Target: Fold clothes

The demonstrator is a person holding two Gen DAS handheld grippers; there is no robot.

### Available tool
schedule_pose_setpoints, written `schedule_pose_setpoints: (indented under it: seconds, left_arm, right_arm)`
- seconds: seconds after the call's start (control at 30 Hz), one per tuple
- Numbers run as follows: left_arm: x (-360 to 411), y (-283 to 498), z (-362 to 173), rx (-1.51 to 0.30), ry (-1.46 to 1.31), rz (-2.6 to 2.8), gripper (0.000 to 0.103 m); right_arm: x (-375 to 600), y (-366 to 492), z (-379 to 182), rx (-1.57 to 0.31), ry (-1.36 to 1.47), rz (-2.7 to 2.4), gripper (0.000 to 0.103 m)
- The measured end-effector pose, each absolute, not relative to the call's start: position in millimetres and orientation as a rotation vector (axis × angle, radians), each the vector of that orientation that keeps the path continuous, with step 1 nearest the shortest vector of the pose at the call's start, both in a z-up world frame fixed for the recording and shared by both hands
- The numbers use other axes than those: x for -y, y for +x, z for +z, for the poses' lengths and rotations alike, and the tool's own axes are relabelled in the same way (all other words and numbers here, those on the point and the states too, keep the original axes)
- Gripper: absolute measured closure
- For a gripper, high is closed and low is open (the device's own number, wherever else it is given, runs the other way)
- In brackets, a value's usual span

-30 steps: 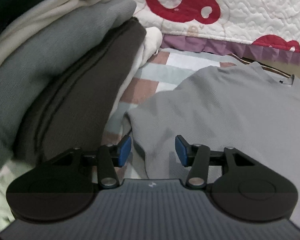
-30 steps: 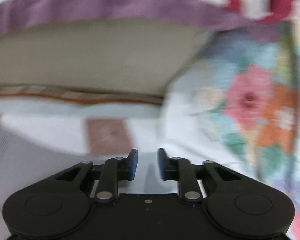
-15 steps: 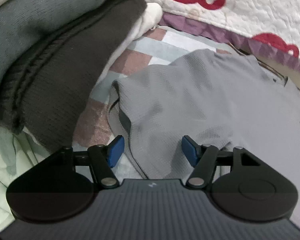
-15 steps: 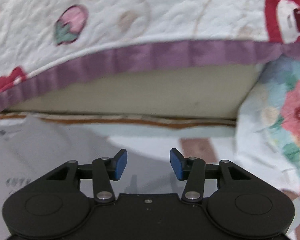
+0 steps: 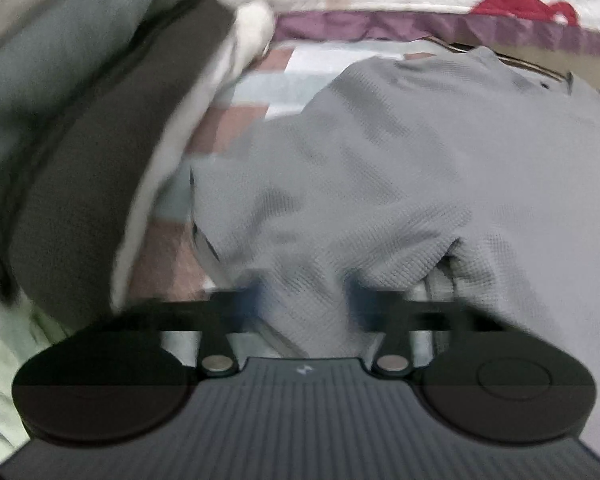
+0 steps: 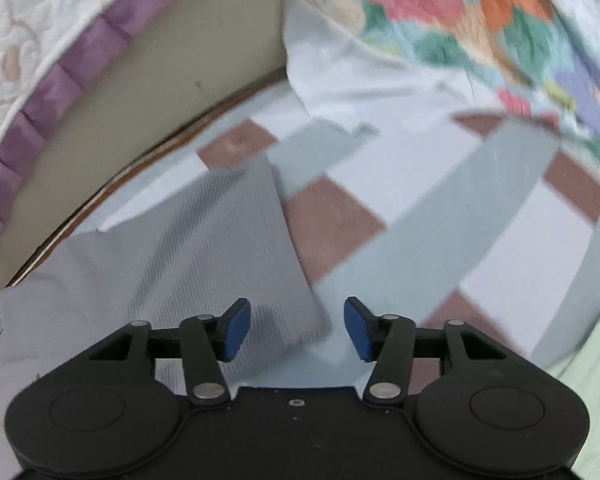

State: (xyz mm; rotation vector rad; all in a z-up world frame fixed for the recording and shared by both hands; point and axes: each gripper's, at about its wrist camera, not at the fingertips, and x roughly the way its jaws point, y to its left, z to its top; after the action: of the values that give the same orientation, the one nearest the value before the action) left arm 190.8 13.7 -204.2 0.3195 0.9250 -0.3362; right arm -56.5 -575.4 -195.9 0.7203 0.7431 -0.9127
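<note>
A: Where is the grey shirt (image 5: 400,168) being located?

B: It is being shown spread on the checked bed sheet (image 6: 480,216), just beside a pile of folded clothes (image 5: 80,140) at the left of the left wrist view. A quilt with a purple border (image 5: 440,26) is being seen behind it.

A: How is the left hand-held gripper (image 5: 304,300) being presented?

B: It is blurred, but its fingers are being shown pinched together on a raised fold of the grey shirt, with cloth bunched between them.

A: And the right hand-held gripper (image 6: 296,328)?

B: Its jaws are being opened and are standing well apart. A corner of the grey shirt (image 6: 204,256) is being seen under the gap, unclamped. A floral fabric (image 6: 480,12) is being shown at the upper right.
</note>
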Motion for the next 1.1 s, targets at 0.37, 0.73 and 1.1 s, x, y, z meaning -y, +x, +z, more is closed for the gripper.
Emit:
schedule_pose_setpoints:
  seconds: [0.37, 0.73, 1.1]
  left_arm:
    - [-25.7, 190.7, -197.6, -0.914, 0.372, -0.255, 0.100]
    - [-56.7, 172.7, -154.6, -0.877, 0.071, -0.318, 0.061]
    - [-14.6, 129.1, -165.4, -1.098, 0.224, -0.626, 0.058]
  right_arm:
    - [574.5, -37.9, -184.9, -0.771, 0.333, -0.909, 0.103]
    - [561.2, -107.1, -164.0, -0.676, 0.649, -0.602, 0.078]
    - [491.0, -110.2, -174.4, -0.895, 0.665, -0.304, 0.049]
